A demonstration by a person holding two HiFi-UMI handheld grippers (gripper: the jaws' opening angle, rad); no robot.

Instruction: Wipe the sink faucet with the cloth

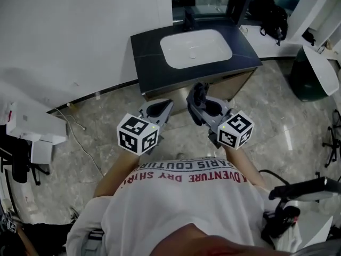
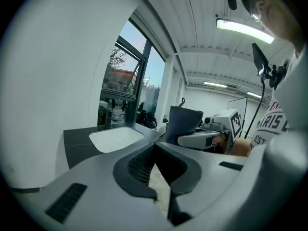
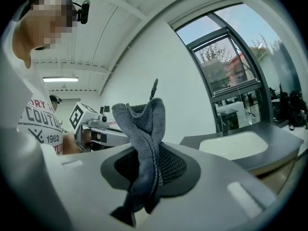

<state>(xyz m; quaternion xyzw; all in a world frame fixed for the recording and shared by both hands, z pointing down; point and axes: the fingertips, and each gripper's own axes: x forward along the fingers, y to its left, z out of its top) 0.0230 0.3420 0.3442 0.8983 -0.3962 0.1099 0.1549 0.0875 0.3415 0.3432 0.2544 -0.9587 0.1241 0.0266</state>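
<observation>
A dark vanity counter [image 1: 149, 55] stands ahead against the wall, with a white sink basin [image 1: 196, 48] set in it and a dark faucet [image 1: 188, 19] behind the basin. Both grippers are held over the floor, short of the counter's front edge. My right gripper [image 1: 198, 101] is shut on a dark grey cloth [image 1: 199, 93]; in the right gripper view the cloth [image 3: 140, 129] stands up out of the jaws. My left gripper [image 1: 160, 110] is shut with nothing in it. In the left gripper view the basin [image 2: 115, 138] and faucet [image 2: 108, 117] lie left of my left gripper [image 2: 155, 147].
A black bag [image 1: 272, 19] lies on the ledge right of the counter. Further right stands a dark bin with a white lid [image 1: 311, 71]. White boxes [image 1: 29, 127] and a cable [image 1: 80, 129] lie at the left. A black stand [image 1: 298, 191] is near my right side.
</observation>
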